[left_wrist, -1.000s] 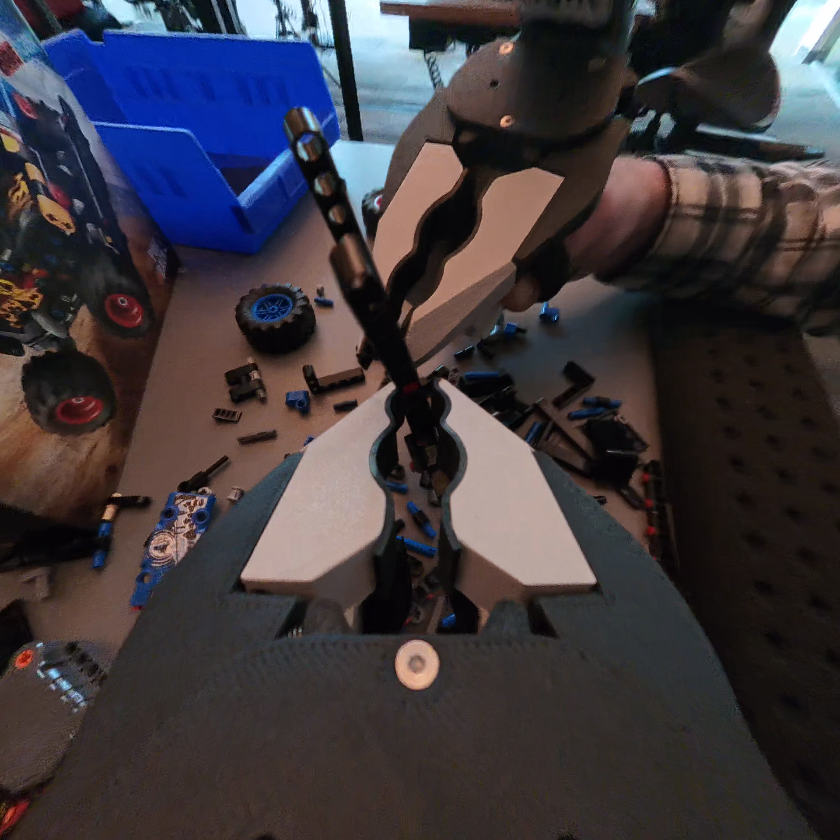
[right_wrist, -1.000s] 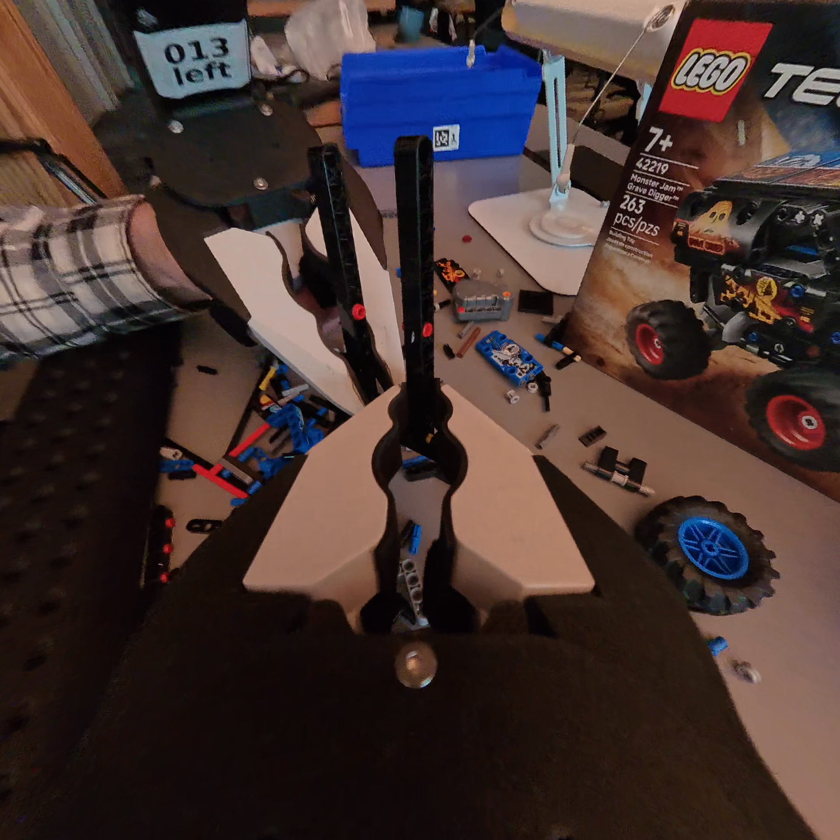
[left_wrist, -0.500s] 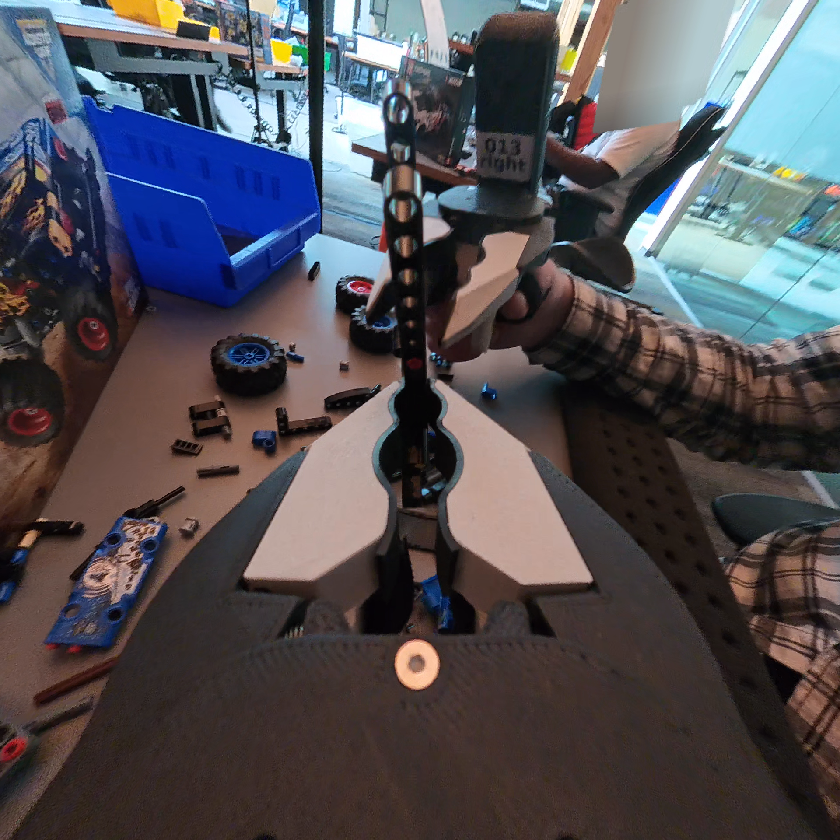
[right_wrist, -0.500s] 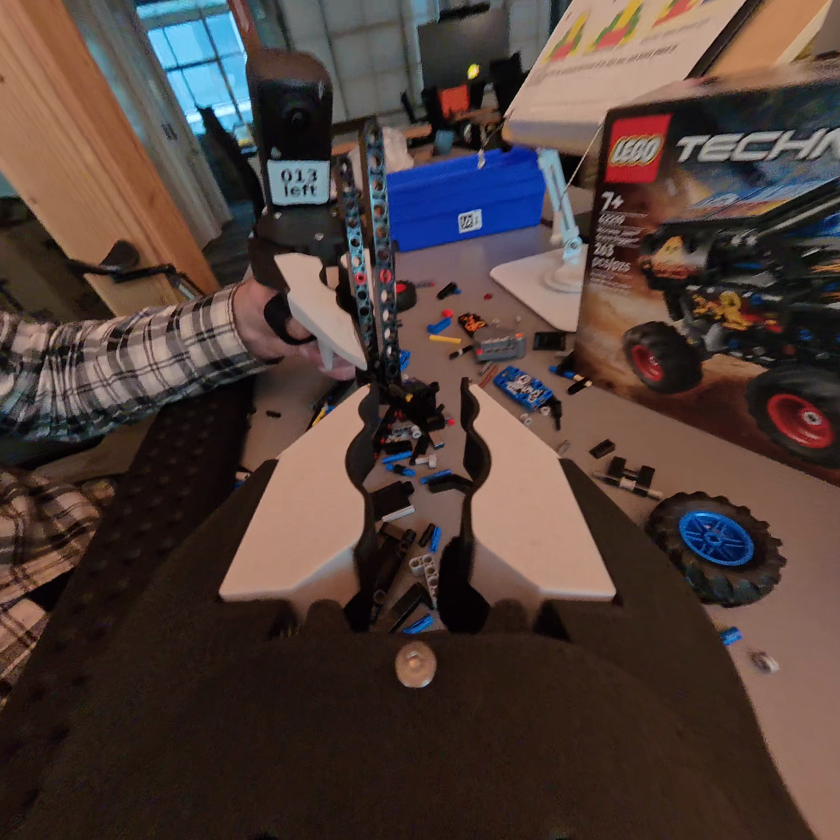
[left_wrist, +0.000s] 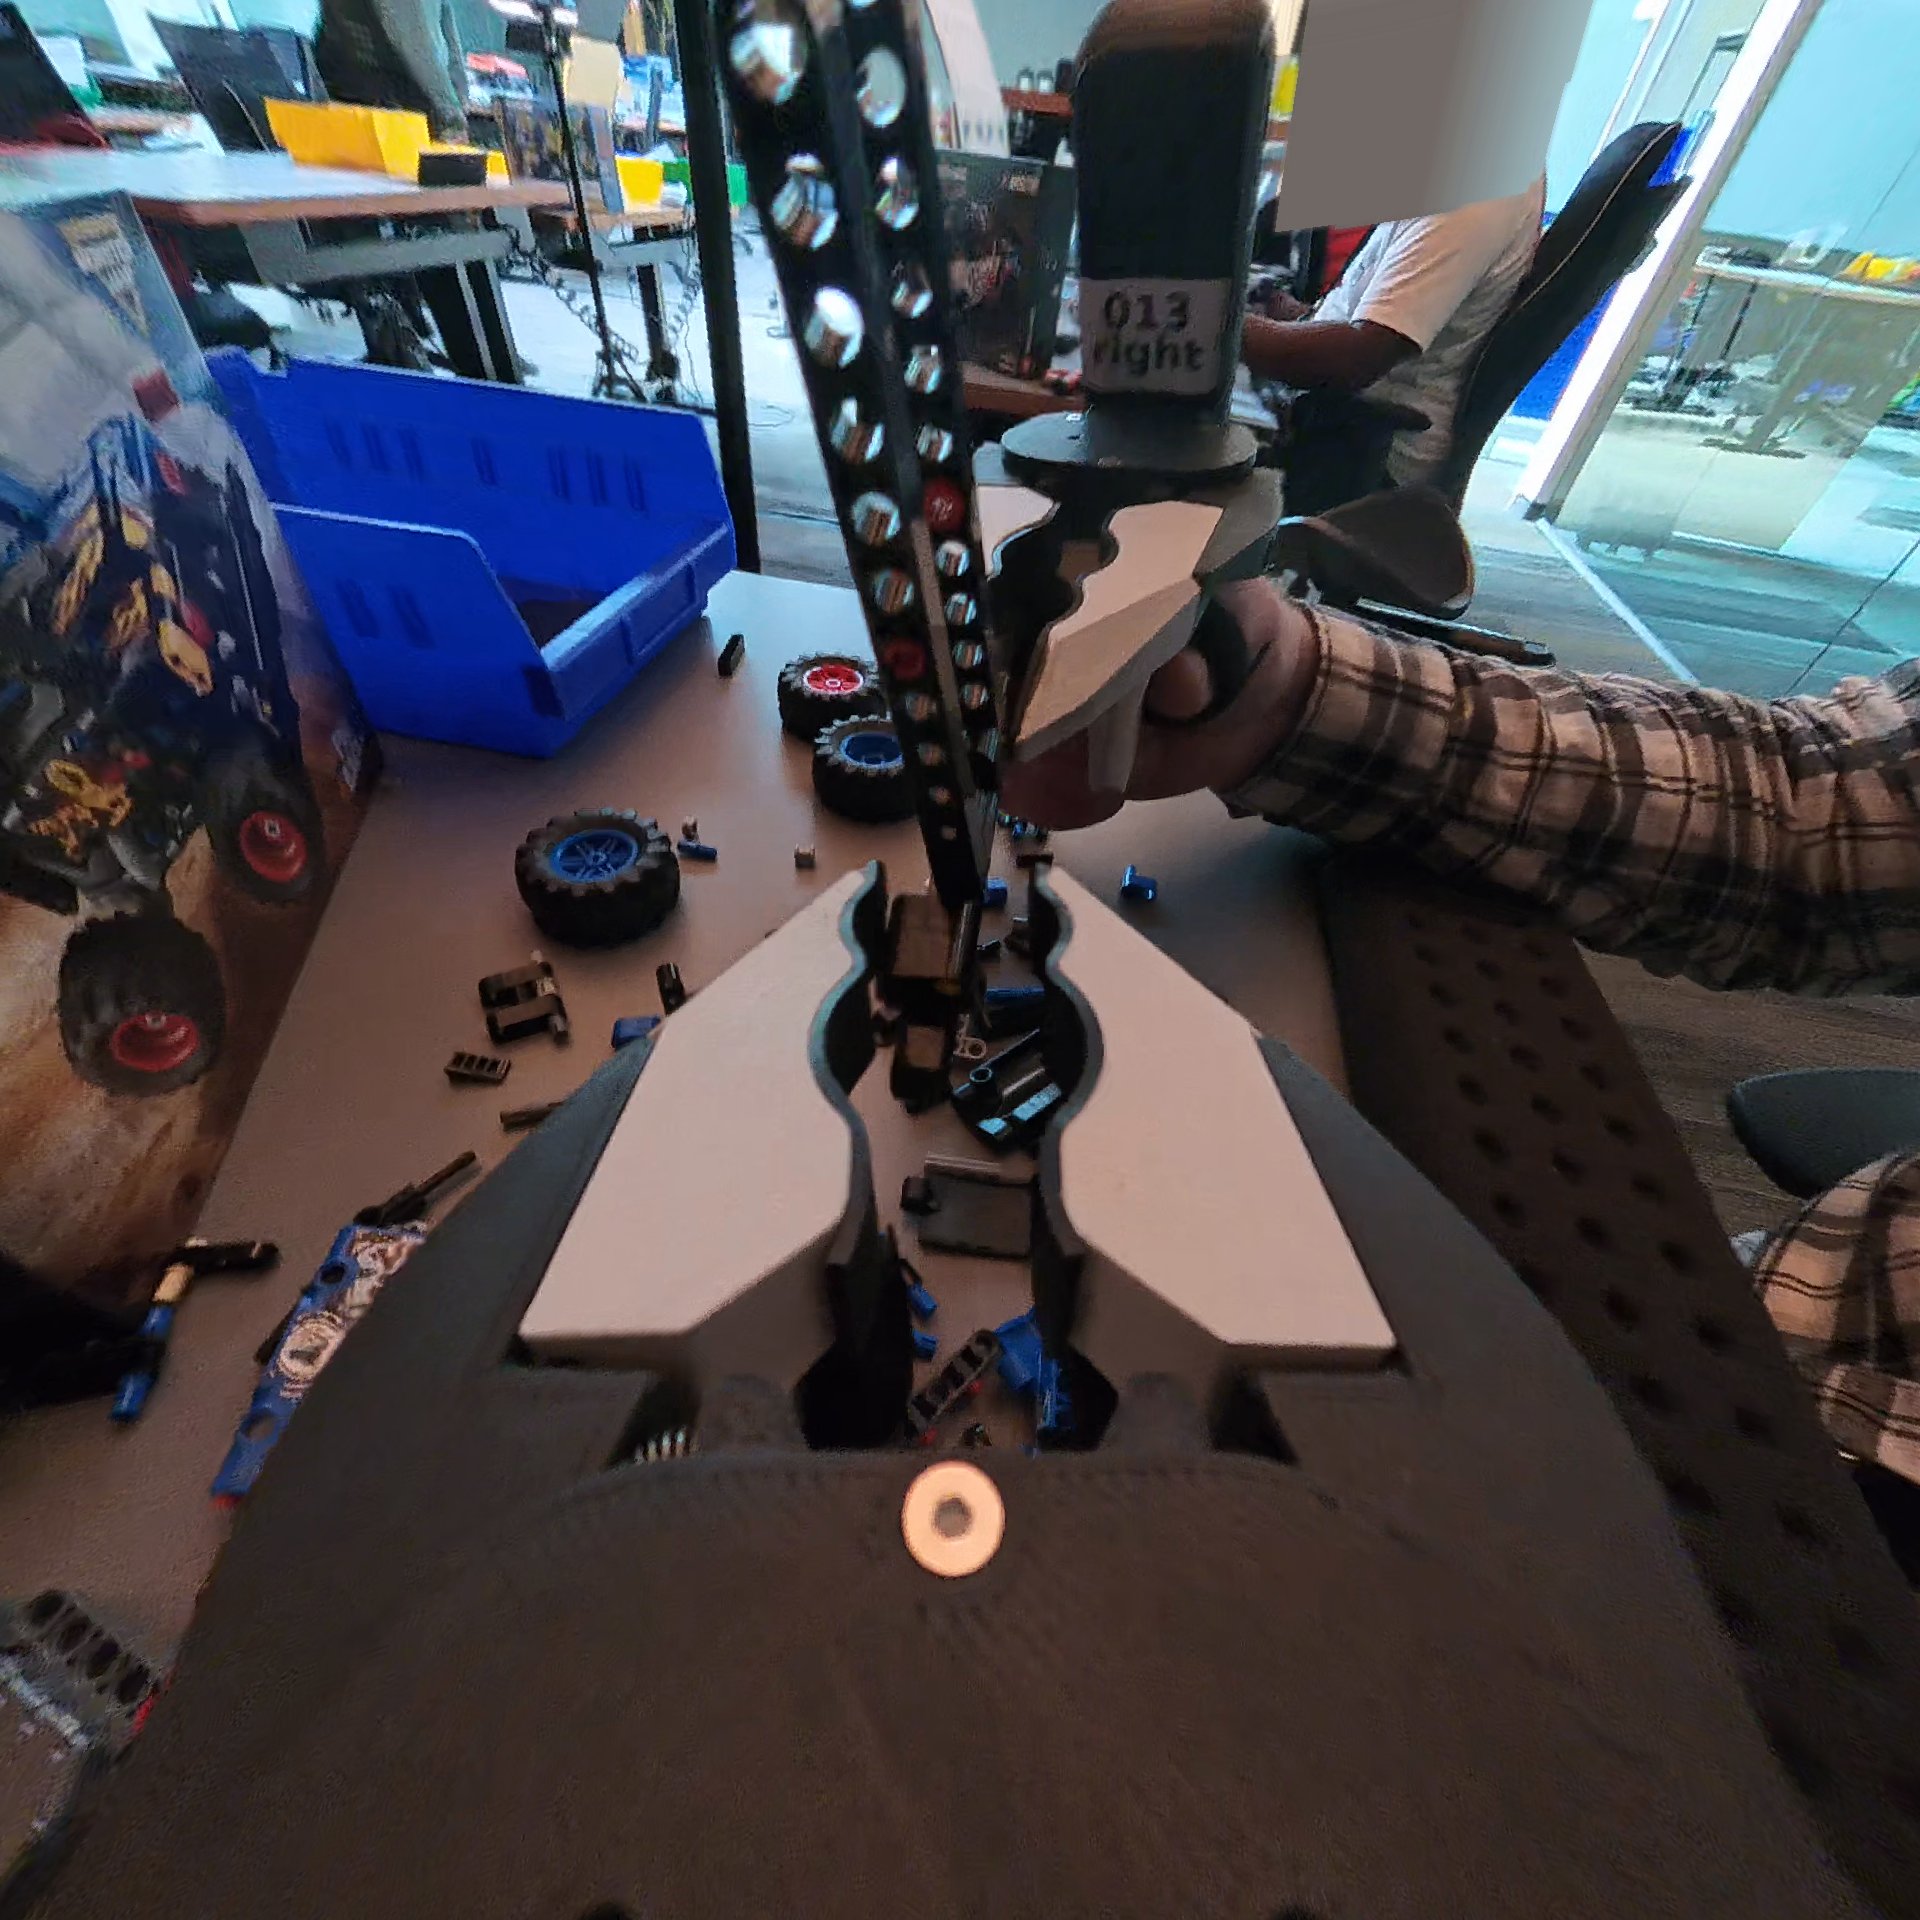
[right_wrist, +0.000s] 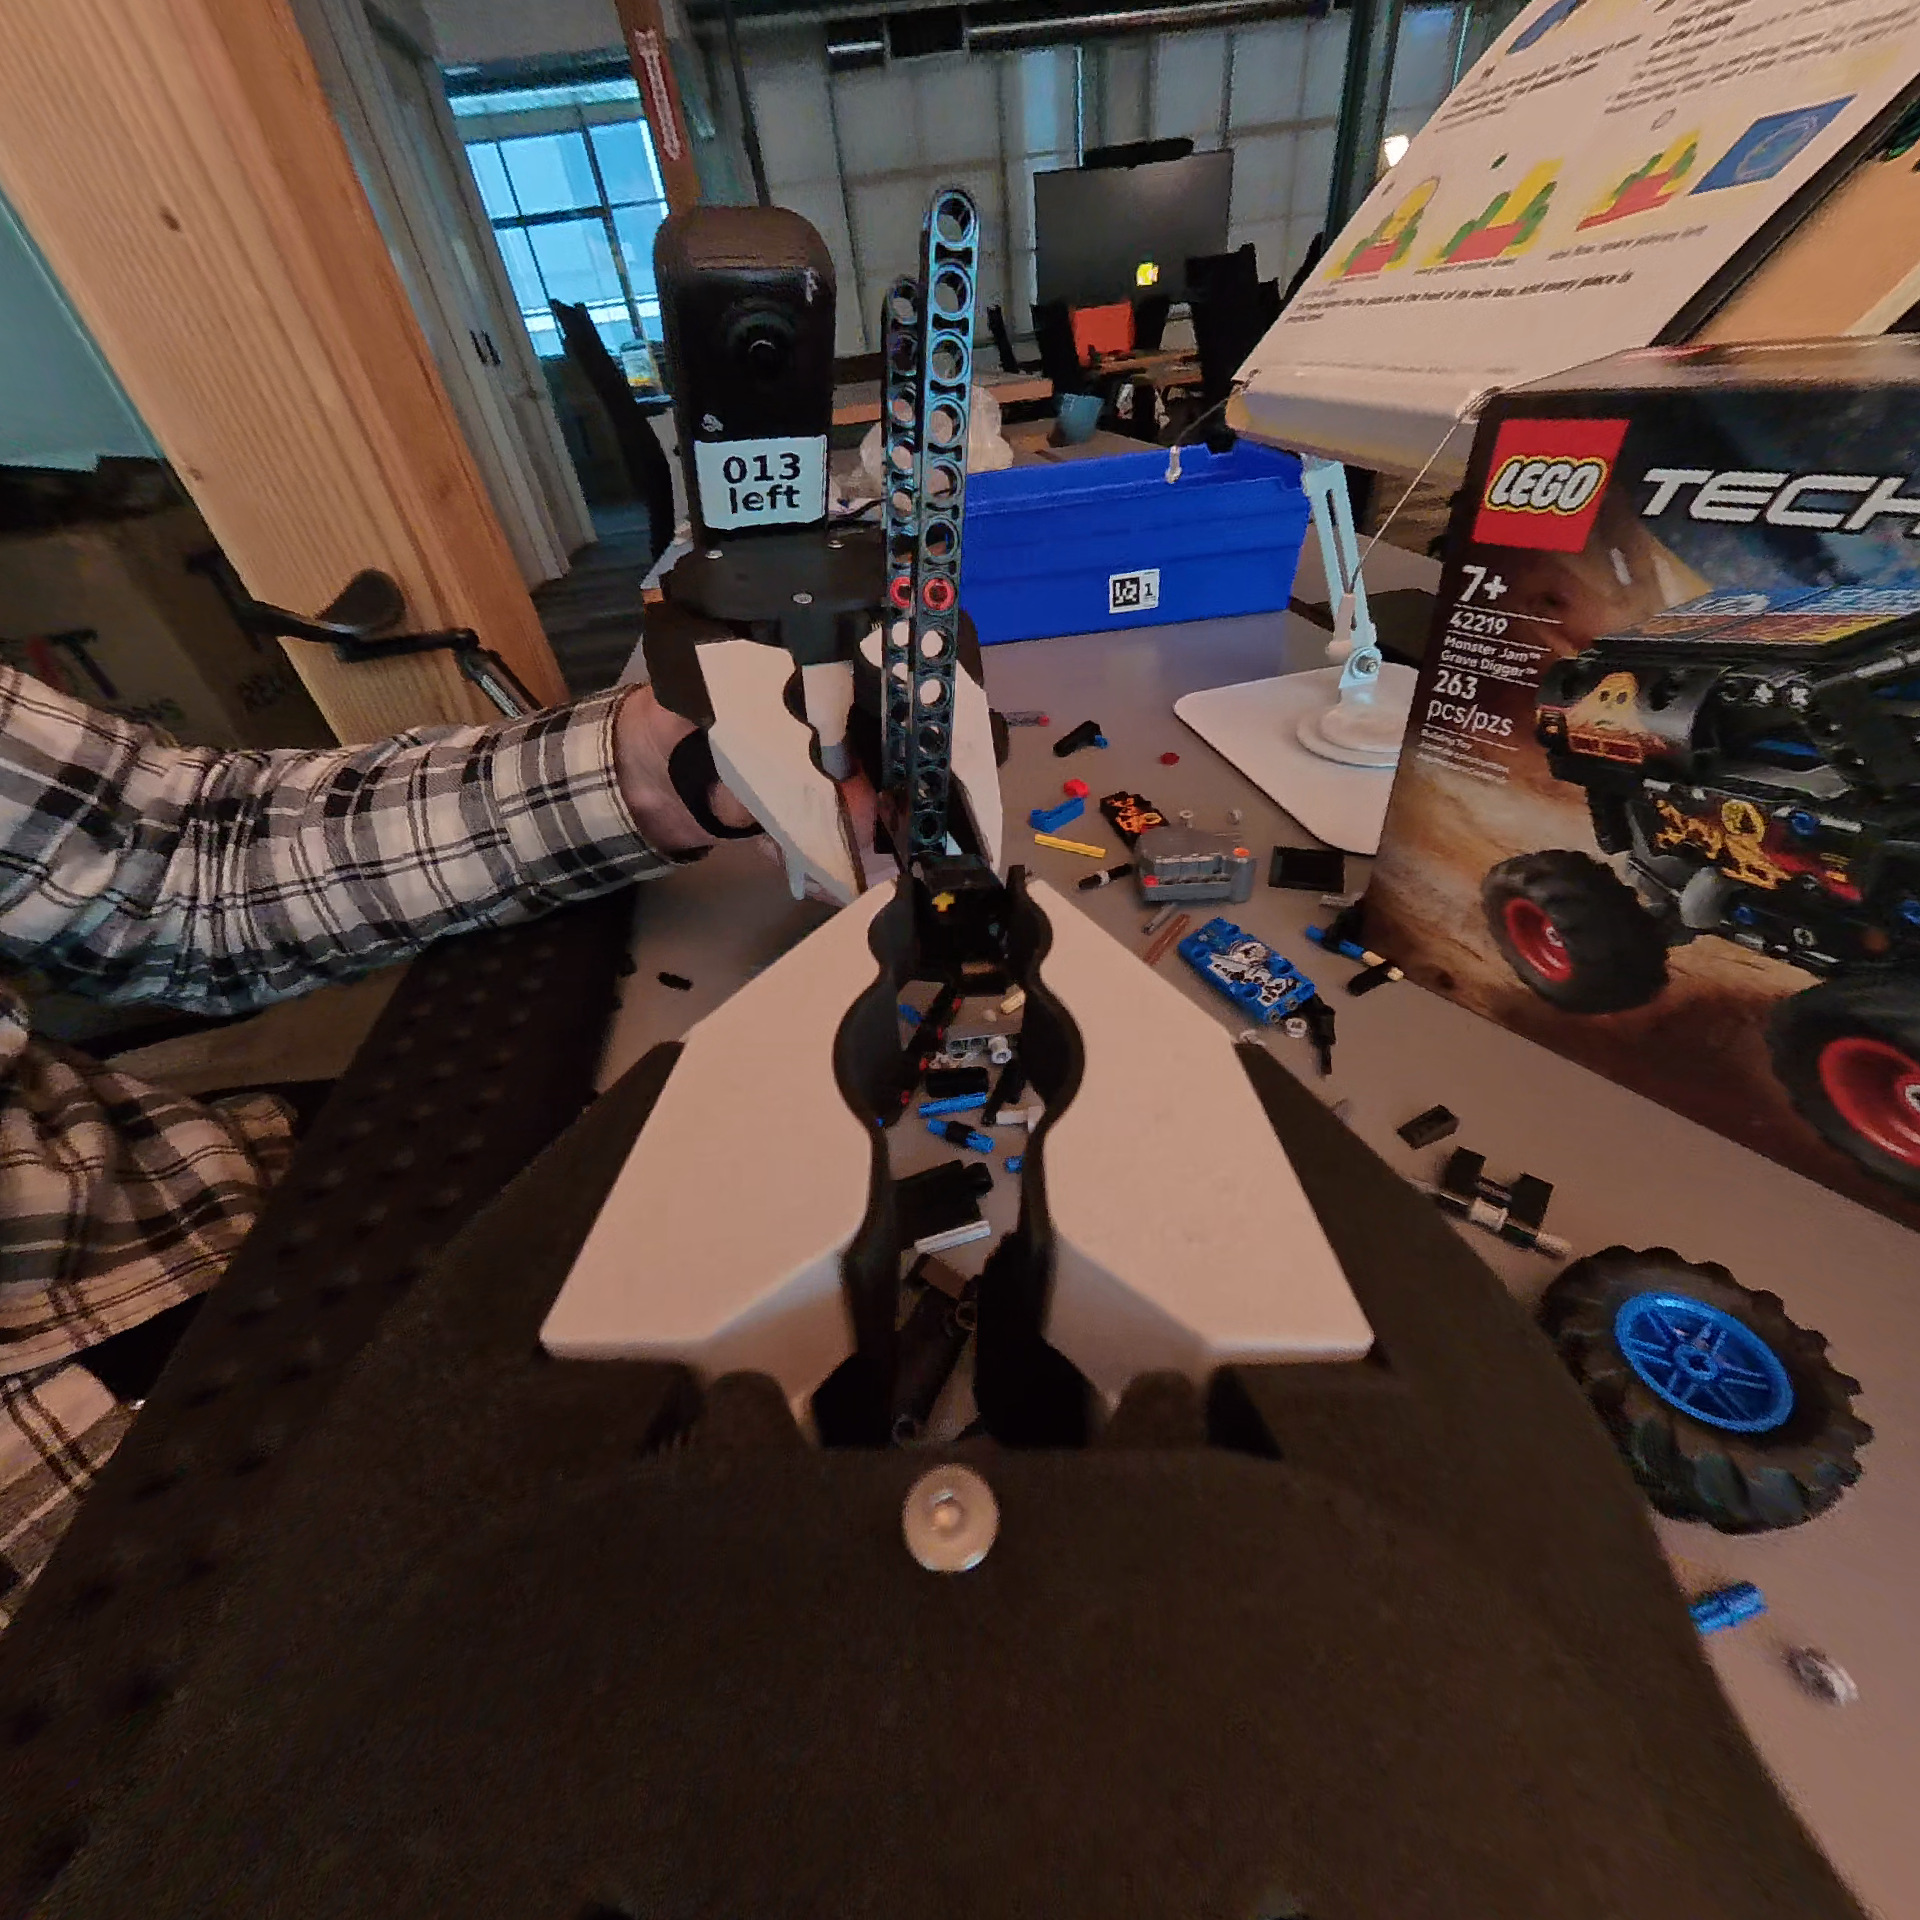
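Two long black perforated beams (left_wrist: 862, 436) joined by red pins stand upright over the grey table (left_wrist: 416, 987). My left gripper (left_wrist: 951, 894) is open, and the small black block at the beams' foot stands between its tips. My right gripper (right_wrist: 961, 899) is shut on that black block, with the beams (right_wrist: 940, 436) rising from it. In the left wrist view the right gripper (left_wrist: 1023, 738) comes in from the right beside the beams. In the right wrist view the left gripper's white fingers (right_wrist: 774, 758) stand spread on either side of the beams.
A blue bin (left_wrist: 488, 561) stands at the back and a toy truck box (right_wrist: 1683, 779) along one side. Black wheels (left_wrist: 597, 873) and small black and blue parts (left_wrist: 997, 1091) lie scattered. A white stand base (right_wrist: 1299, 748) is behind. A black perforated mat (left_wrist: 1507, 1091) lies alongside. Left and right tips are no more than a few centimetres apart.
My left gripper has opened off the beams. My right gripper, open half a second ago, has closed on the block at their foot. Both have lifted and tilted up.
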